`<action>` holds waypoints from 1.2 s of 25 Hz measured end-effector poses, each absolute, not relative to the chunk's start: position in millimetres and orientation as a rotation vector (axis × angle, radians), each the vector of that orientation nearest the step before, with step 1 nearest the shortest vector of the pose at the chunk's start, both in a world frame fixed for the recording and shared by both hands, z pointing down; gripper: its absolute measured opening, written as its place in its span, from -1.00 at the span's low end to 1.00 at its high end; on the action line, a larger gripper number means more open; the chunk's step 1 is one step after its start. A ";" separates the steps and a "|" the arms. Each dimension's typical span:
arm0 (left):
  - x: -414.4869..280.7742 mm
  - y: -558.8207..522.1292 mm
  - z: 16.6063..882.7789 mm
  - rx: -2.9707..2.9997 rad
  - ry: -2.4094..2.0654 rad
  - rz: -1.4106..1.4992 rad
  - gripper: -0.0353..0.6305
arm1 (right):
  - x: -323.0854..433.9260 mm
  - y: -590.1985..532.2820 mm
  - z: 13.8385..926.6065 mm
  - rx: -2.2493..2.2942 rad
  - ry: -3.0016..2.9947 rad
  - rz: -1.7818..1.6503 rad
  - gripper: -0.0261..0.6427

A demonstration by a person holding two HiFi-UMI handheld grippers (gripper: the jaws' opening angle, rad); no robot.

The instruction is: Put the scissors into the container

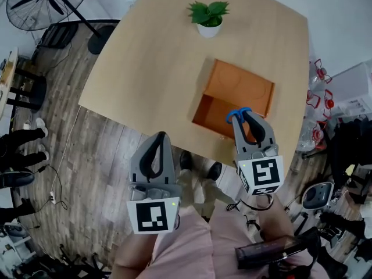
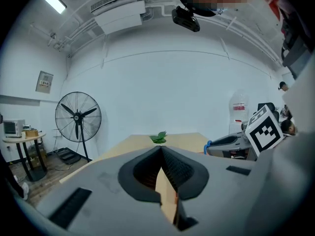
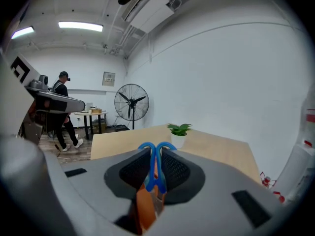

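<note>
- Scissors [image 3: 153, 173], blue-handled, are pinched between the pads of the right gripper [image 3: 155, 154]. Its jaws are closed tight on them and the handle loops poke past the tips, at the centre of the right gripper view.
- Left gripper [image 2: 161, 150] hangs at the lower left of the head view, jaws pressed together with nothing between them. I'd keep it clear.
- In the head view the blue loops sit over the near edge of the orange container [image 1: 216, 110], right of centre on the table [image 1: 145, 68]. To do it well, I reckon: carry the tips on over the open compartment, lower until the scissors are inside the walls, and only then part the jaws.
- Only the head view lays out the whole container. The right gripper view gives just an orange sliver low between the jaws, probably the container, then the potted plant [image 3: 179, 132] and a fan [image 3: 131, 102] beyond. The left gripper view catches the right gripper side-on at mid-right.
</note>
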State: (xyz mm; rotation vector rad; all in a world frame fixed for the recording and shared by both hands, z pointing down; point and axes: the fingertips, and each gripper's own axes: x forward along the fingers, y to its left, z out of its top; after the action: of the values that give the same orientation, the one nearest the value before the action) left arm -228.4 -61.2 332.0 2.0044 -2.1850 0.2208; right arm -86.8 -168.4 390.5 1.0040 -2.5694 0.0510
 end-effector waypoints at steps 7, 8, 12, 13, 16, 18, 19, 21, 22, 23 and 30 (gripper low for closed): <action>-232.7 -55.4 363.3 1.959 -2.134 0.257 -0.88 | -84.1 -161.1 436.0 0.975 -2.500 0.113 -0.71; -232.9 -55.5 366.5 1.957 -2.127 0.261 -0.88 | -83.8 -160.8 440.1 0.974 -2.492 0.117 -0.71; -235.4 -59.1 377.6 1.950 -2.105 0.272 -0.88 | -83.8 -163.9 453.9 0.970 -2.468 0.125 -0.71; -236.7 -60.1 380.1 1.947 -2.102 0.274 -0.88 | -84.4 -164.4 457.3 0.966 -2.463 0.128 -0.71; -242.6 -63.5 386.3 1.934 -2.092 0.276 -0.88 | -89.1 -164.3 467.7 0.945 -2.439 0.139 -0.71; -248.5 -67.6 389.6 1.925 -2.088 0.276 -0.88 | -93.9 -165.3 474.2 0.930 -2.427 0.145 -0.71; -251.4 -69.9 391.4 1.920 -2.087 0.276 -0.88 | -95.9 -166.1 477.4 0.922 -2.423 0.149 -0.71; -256.2 -74.4 396.0 1.911 -2.083 0.281 -0.88 | -98.4 -168.1 483.7 0.909 -2.415 0.157 -0.71; -258.1 -76.6 398.9 1.907 -2.080 0.285 -0.88 | -99.3 -169.1 486.9 0.904 -2.411 0.162 -0.71; -259.8 -78.9 401.9 1.904 -2.076 0.287 -0.88 | -100.3 -170.2 489.9 0.898 -2.407 0.167 -0.71; -262.9 -94.6 417.7 1.888 -2.042 0.292 -0.88 | -106.2 -177.7 506.0 0.842 -2.360 0.189 -0.70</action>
State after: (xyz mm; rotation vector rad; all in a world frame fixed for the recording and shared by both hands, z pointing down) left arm -262.9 -94.6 417.7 1.8883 -2.0423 0.2924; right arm -106.2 -177.7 506.0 0.8423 -2.3600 0.1890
